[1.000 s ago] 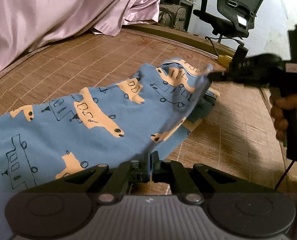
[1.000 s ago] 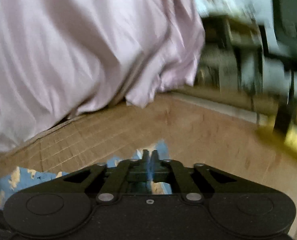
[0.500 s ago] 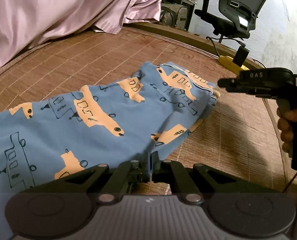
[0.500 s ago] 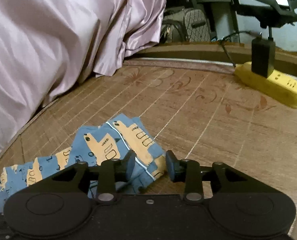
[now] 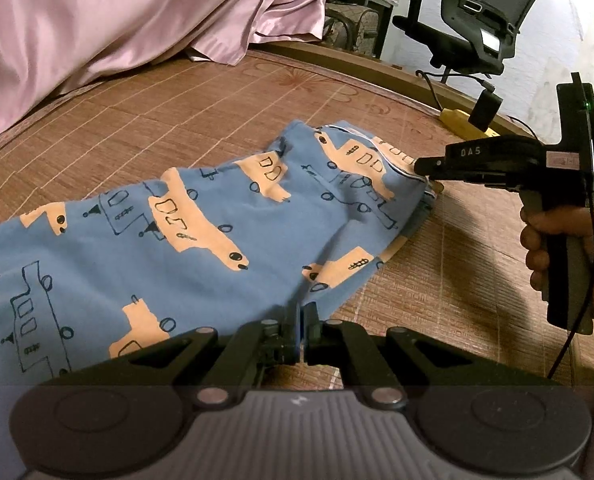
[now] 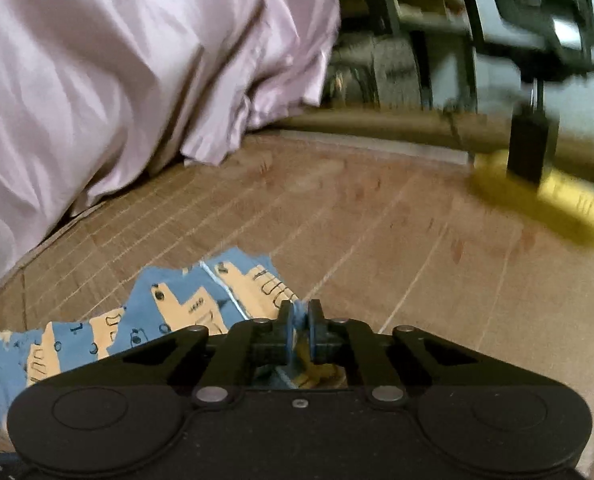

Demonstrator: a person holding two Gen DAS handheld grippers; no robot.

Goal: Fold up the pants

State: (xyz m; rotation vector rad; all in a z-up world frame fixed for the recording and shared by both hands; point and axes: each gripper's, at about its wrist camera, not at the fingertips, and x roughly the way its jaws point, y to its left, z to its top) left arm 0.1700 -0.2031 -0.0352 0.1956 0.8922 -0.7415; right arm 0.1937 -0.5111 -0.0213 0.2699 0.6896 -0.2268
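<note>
Left wrist view, cloth: the blue pants (image 5: 201,240), printed with orange trucks, lie spread on the woven bed mat (image 5: 185,108), running from the left edge to a white-piped hem at the right.
Left wrist view, my left gripper (image 5: 302,322): jaws pressed together on the near edge of the pants, a thin line of blue cloth between them; it sits low, pointing across the mat.
Left wrist view, my right gripper (image 5: 428,172): held level by my right hand (image 5: 565,248), its tip at the far corner by the hem.
Right wrist view, right gripper (image 6: 301,320): jaws closed on a bunch of blue cloth, low over the mat; the background is blurred.
Right wrist view, surroundings: pink bedding (image 6: 117,72) is heaped behind, a yellow power strip (image 6: 545,204) to the right.
Step in hand, my judgement: with both corners pinched, I would lift them evenly, keep the edge taut between them, and carry it over the left part of the pants without dragging the lower layer.
</note>
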